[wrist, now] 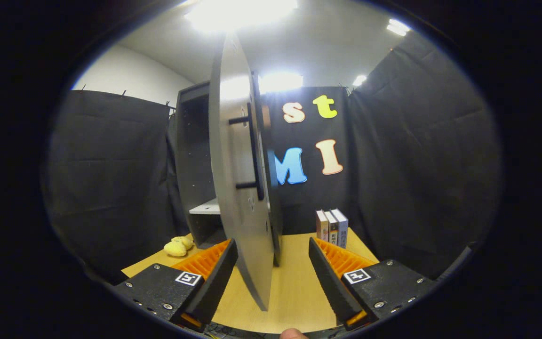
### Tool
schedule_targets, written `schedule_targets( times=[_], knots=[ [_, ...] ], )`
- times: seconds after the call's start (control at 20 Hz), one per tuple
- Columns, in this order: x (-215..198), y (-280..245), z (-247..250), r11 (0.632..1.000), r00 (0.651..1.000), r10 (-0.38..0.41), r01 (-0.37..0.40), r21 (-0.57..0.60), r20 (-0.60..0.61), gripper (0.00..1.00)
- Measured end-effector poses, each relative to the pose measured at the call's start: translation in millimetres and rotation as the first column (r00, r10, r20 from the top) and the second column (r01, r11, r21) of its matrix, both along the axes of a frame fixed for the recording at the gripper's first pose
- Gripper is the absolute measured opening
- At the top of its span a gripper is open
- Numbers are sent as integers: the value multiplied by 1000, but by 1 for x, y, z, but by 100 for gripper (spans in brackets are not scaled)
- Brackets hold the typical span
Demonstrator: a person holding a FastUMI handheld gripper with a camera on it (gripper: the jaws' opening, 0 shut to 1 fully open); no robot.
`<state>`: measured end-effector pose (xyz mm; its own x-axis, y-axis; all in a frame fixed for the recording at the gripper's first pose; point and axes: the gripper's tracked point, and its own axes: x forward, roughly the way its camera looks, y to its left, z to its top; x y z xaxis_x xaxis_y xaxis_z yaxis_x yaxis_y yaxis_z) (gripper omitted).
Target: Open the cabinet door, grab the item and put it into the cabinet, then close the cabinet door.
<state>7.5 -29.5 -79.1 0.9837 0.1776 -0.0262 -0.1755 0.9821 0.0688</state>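
The cabinet door point(240, 188) stands swung well out from the cabinet point(195, 160), edge-on to the camera, its lower edge hanging between the two fingers and nearer the left one; its black bar handle point(253, 153) faces right, above and beyond the fingers; the door reads as open far enough to leave the inside reachable, so the opening step looks done or close to done; the gripper point(273, 270) has its fingers wide apart and clamped on nothing, neither pad visibly pressing the door, which suits a tool that is free to go for the item; a white shelf point(205, 207) shows inside the dark cabinet, bare where it can be seen, a likely place for the item; the item, judged to be the yellow soft toy point(178, 246), lies on the table near its left edge, just left of the cabinet's foot and beyond the left finger, so reaching it means passing around the open door; three books point(332, 227) stand upright together toward the table's far right corner, well apart from the toy; the table point(294, 282) is pale wood and carries the cabinet at its back; black cloth walls close the booth, with a white ceiling and bright lamps above.
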Motion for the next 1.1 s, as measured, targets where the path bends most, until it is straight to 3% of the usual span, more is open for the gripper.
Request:
schedule_targets(
  times=[0.3, 0.55, 0.95, 1.05, 1.1],
  knots=[
    [1, 91, -140, 994, 994, 64, -71, -85, -87, 94],
    [27, 171, -258, 997, 982, 10, -23, -68, -191, 94],
    [66, 216, -331, 993, 957, -79, 52, -103, -279, 94],
    [68, 215, -329, 992, 956, -95, 69, -103, -277, 86],
    [69, 216, -326, 993, 957, -100, 77, -95, -271, 73]
  ],
)
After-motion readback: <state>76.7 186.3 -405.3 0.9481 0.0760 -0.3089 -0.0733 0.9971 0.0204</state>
